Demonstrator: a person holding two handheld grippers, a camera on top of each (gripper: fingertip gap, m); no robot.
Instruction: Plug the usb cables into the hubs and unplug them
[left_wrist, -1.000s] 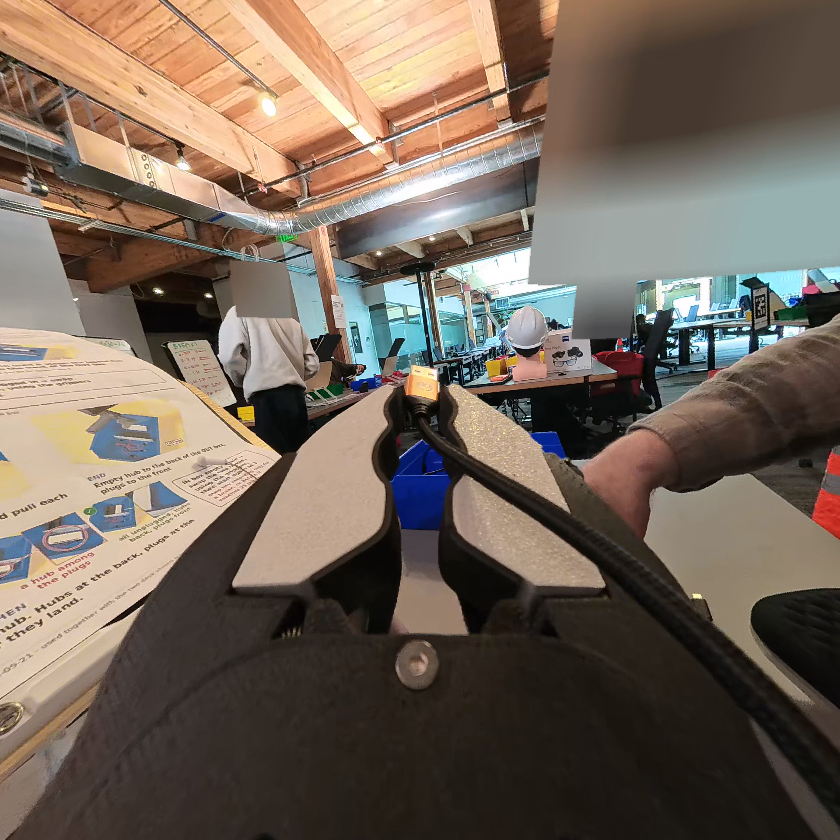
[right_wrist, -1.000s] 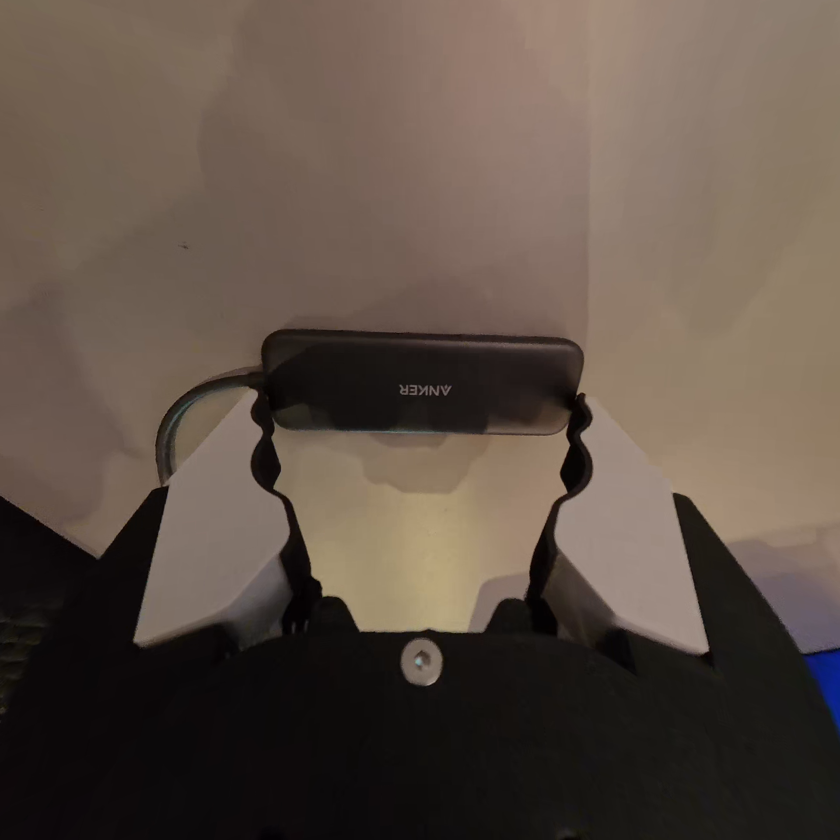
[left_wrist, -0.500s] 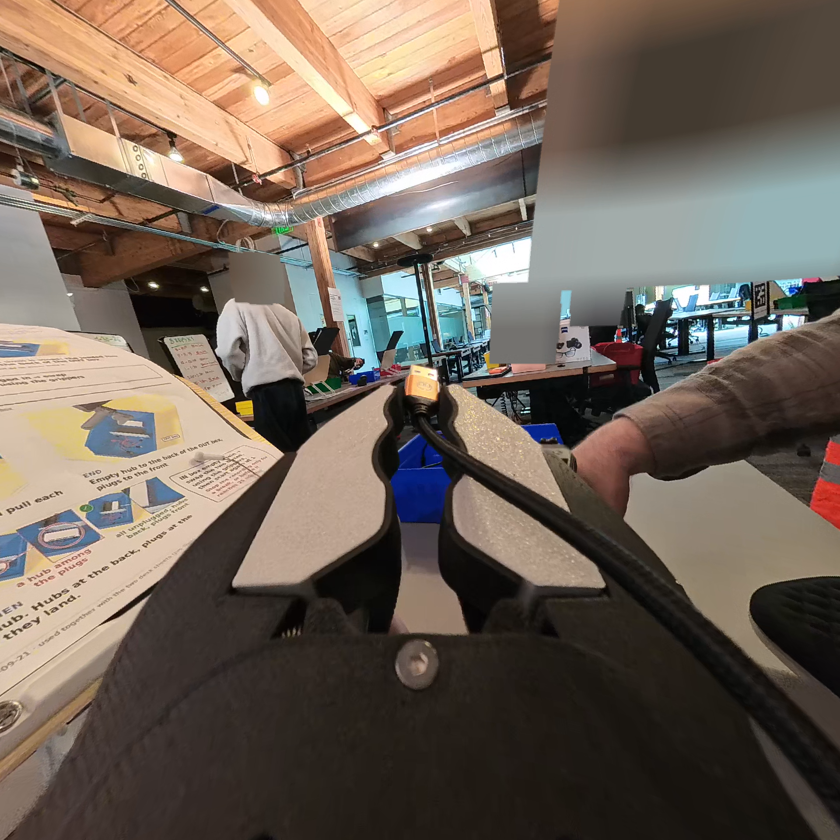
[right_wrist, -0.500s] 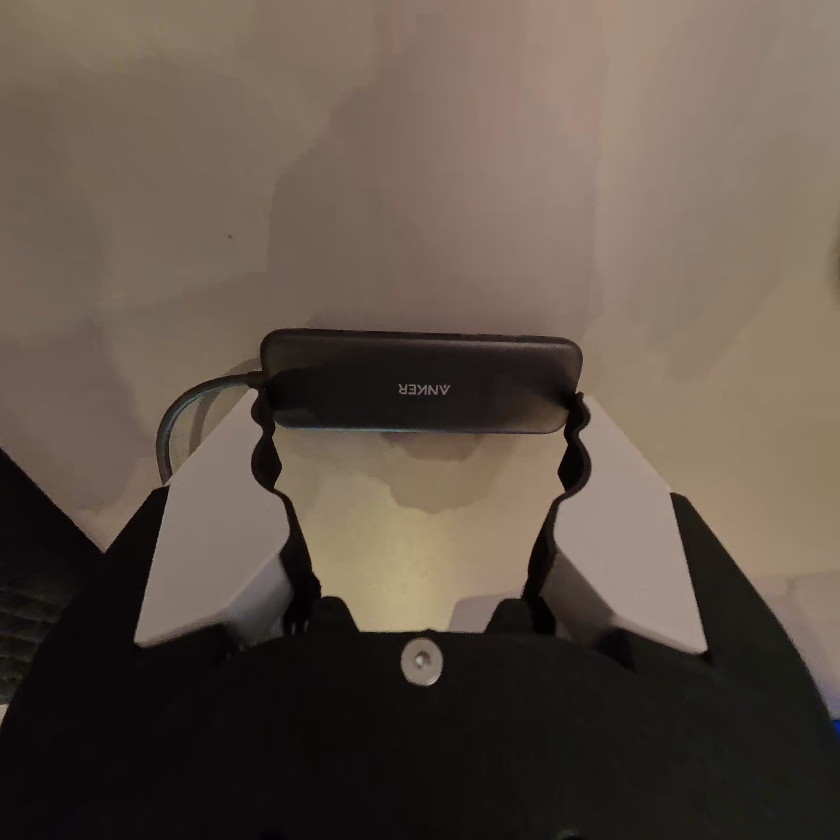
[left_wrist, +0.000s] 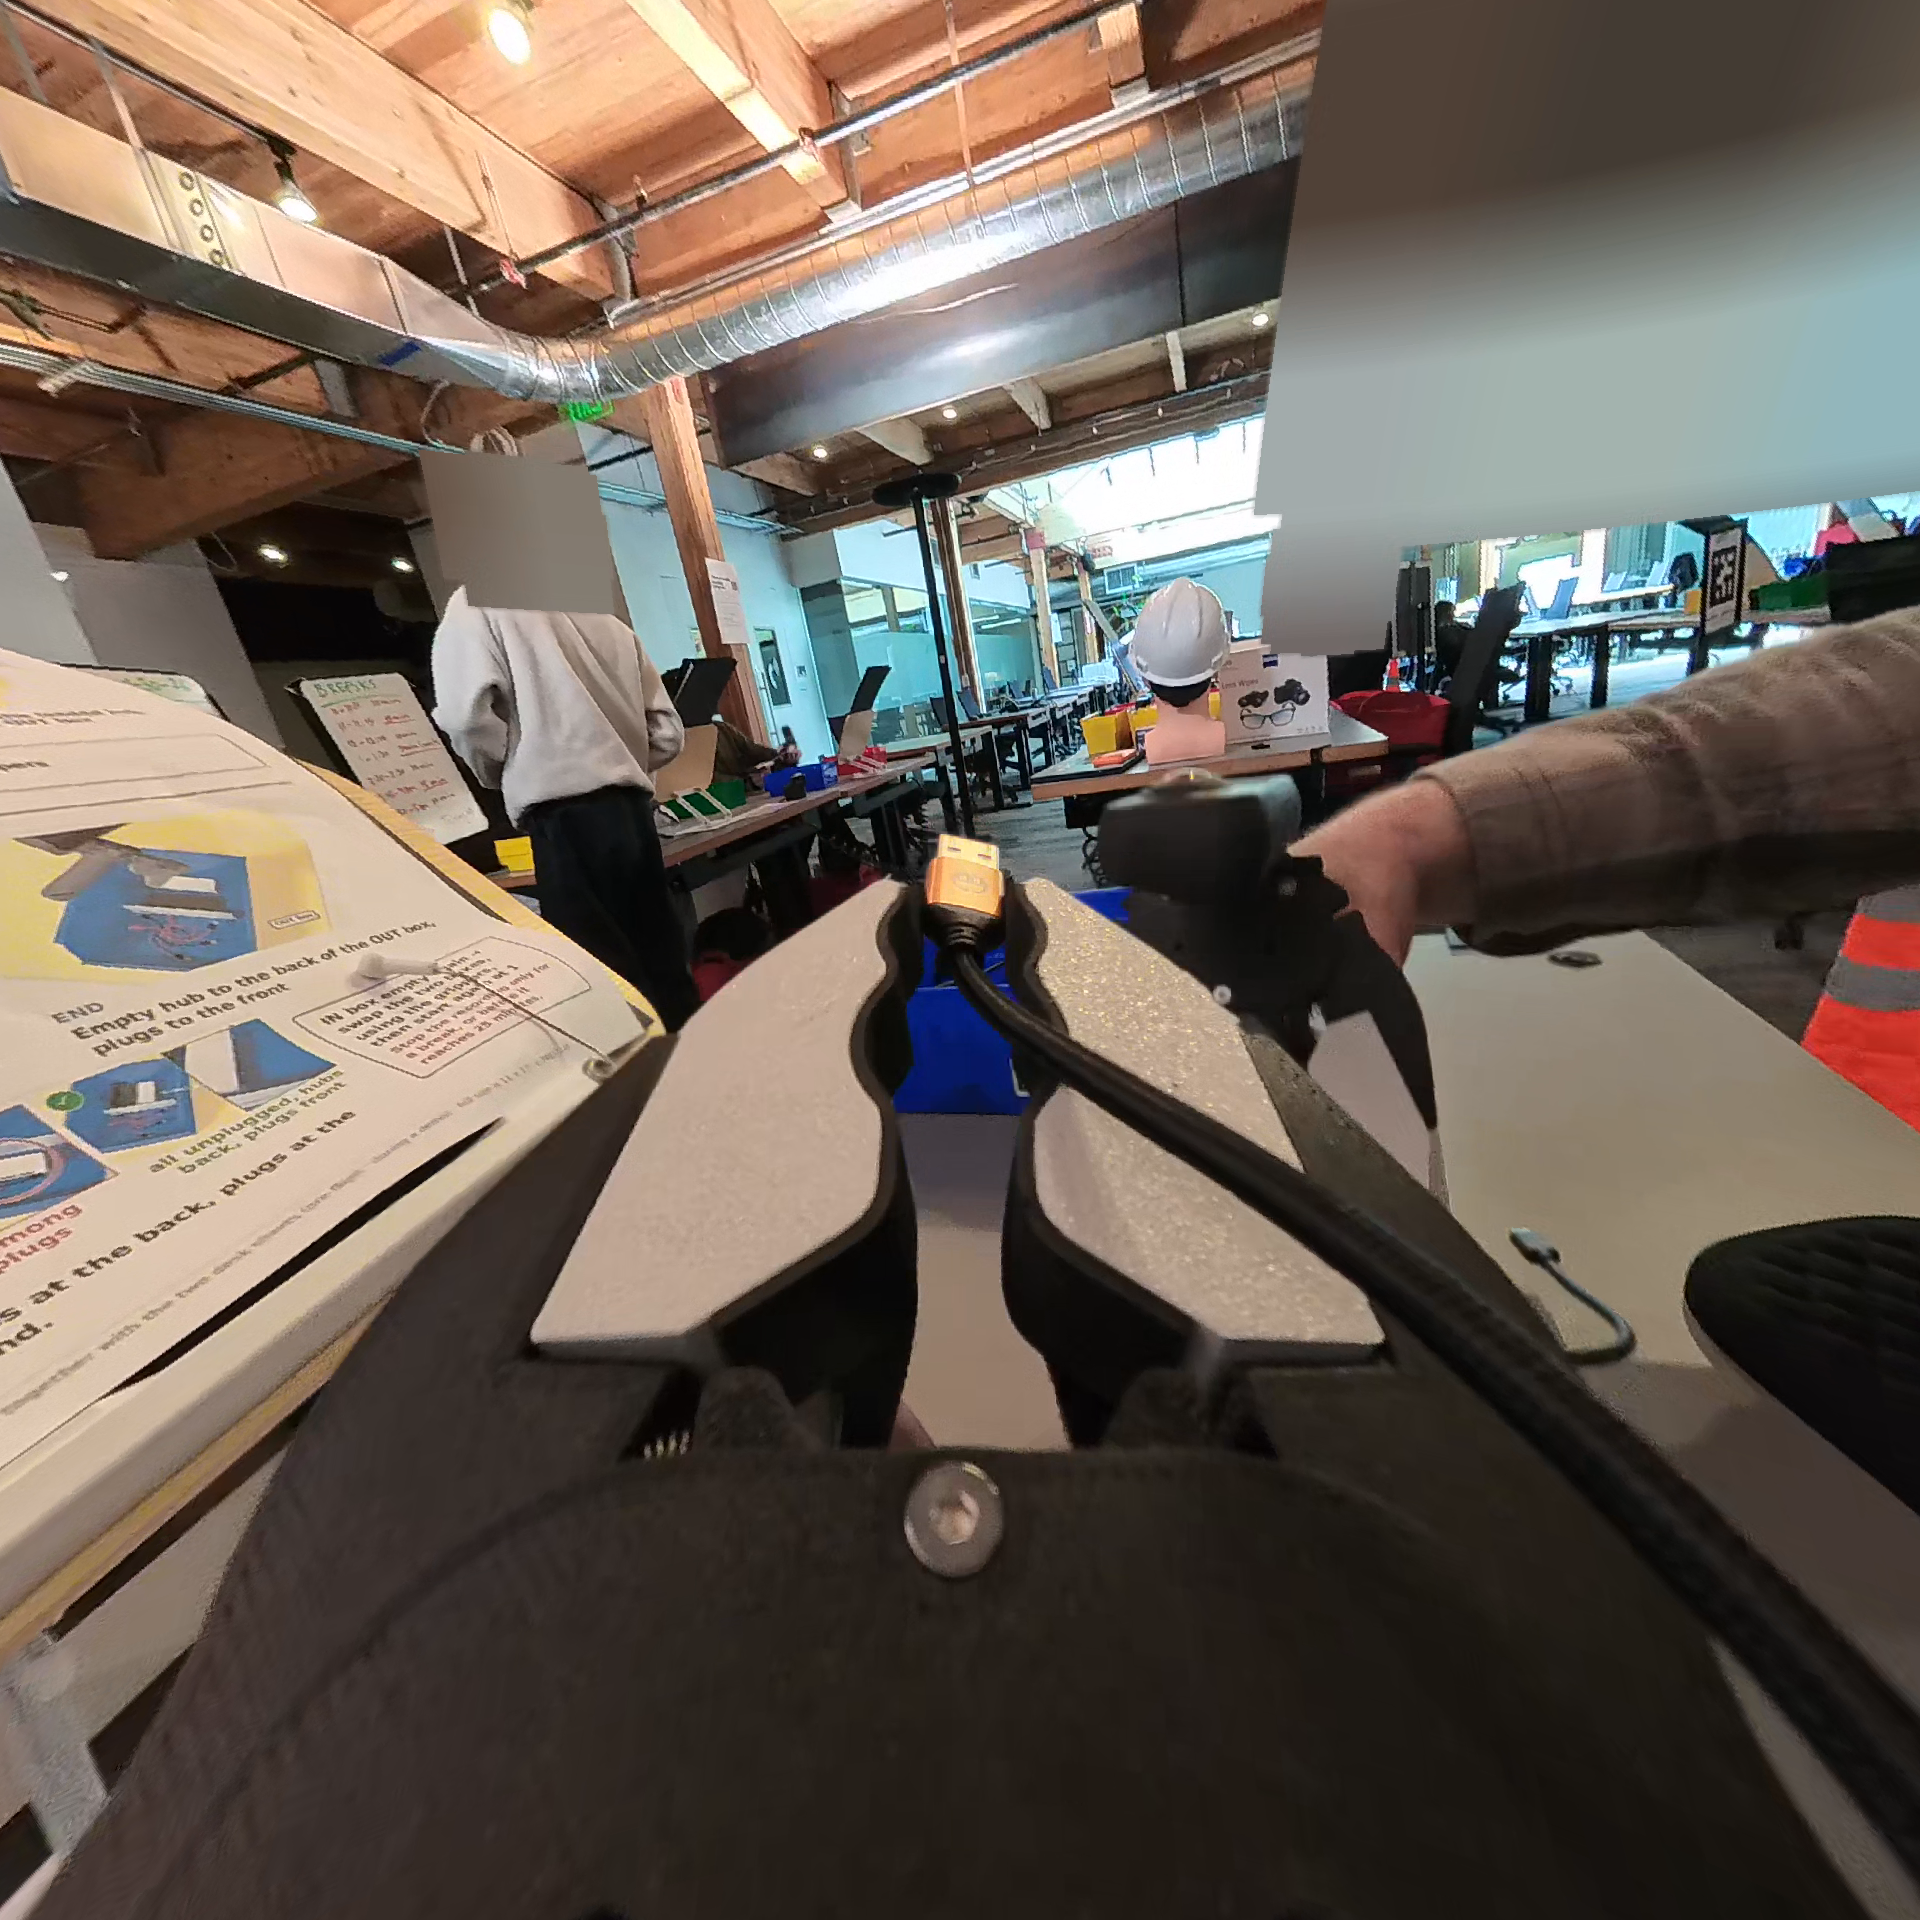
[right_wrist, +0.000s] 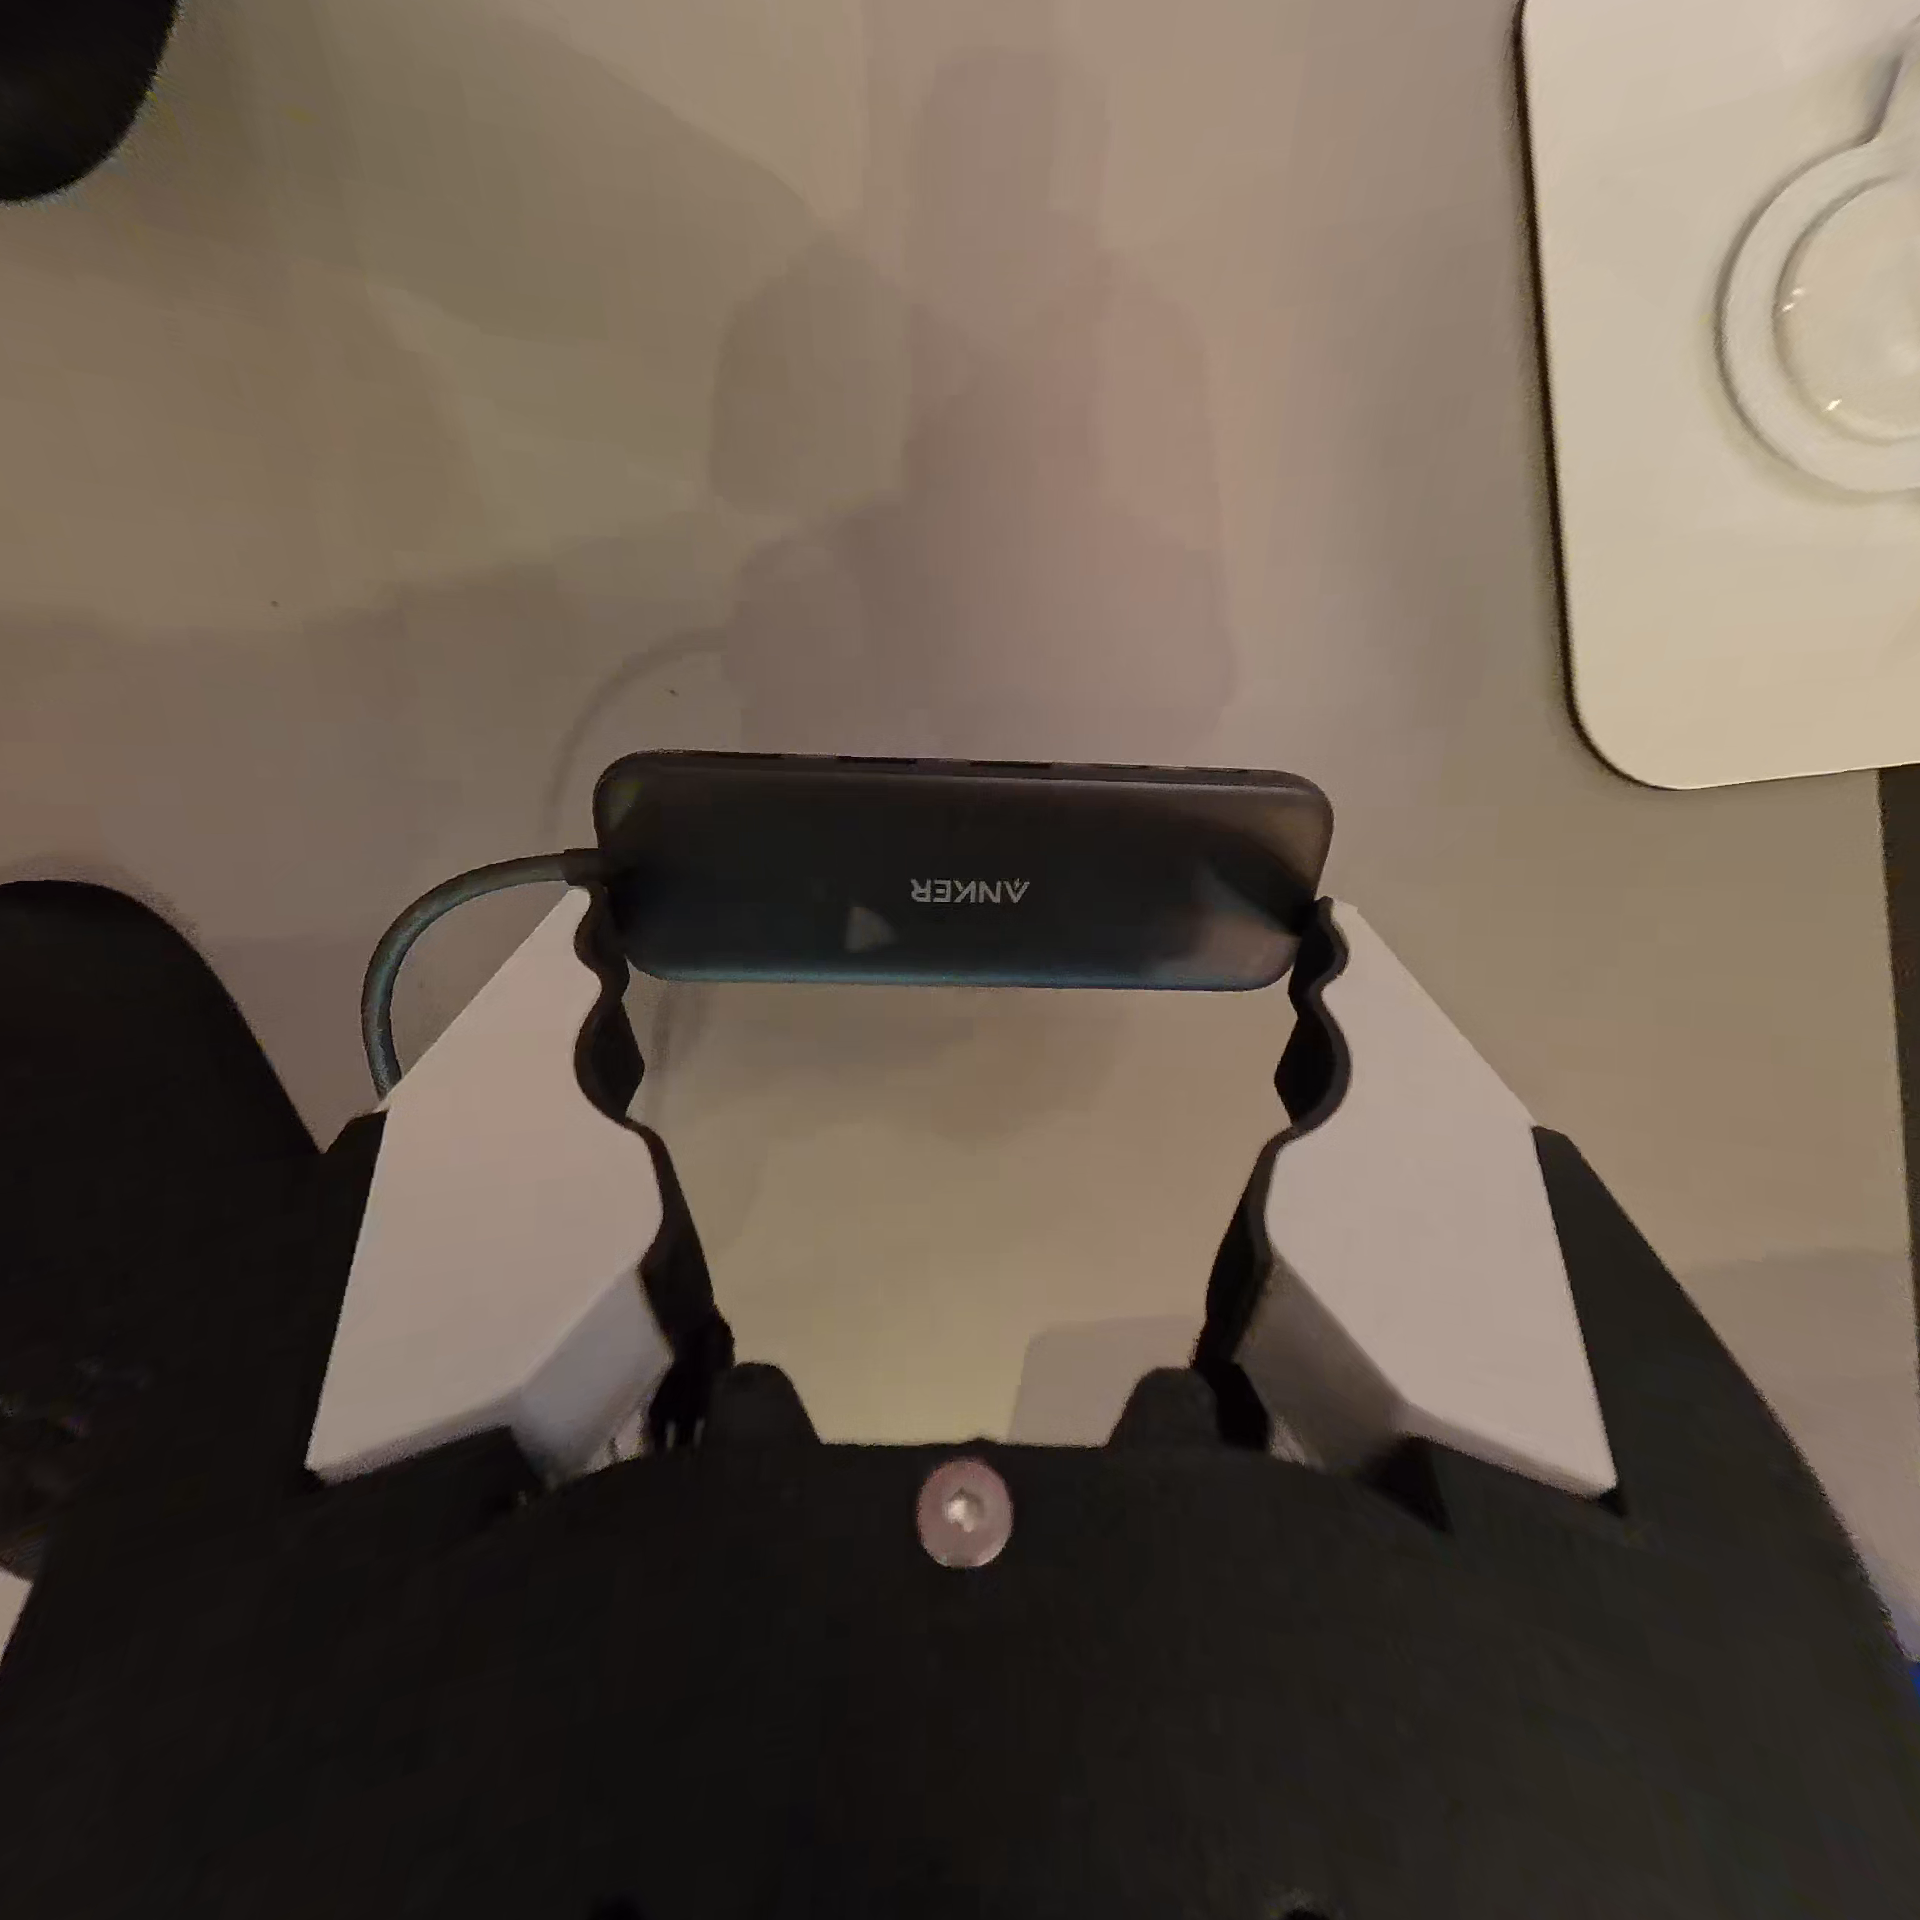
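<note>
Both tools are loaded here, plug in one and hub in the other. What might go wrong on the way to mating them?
1. The left tool pinches the orange plug only at its tips, so it may twist or slide back on insertion.
2. The cable lies across one finger and could drag the plug off line.
3. The right tool holds the hub by its short ends, so it may pivot when pushed.

Pale grey worktop (left_wrist: 1621, 1091), matte, runs under both views. On it, left wrist view: blue bin (left_wrist: 961, 1044) at far edge; thin grey cable end (left_wrist: 1574, 1299), curled, lying loose at right; instruction sheet (left_wrist: 239, 1018) on sloped board at left edge. Right wrist view: worktop (right_wrist: 416, 468) plain, shadowed; white moulded tray (right_wrist: 1714, 416) with round recess flat at upper right.
</note>
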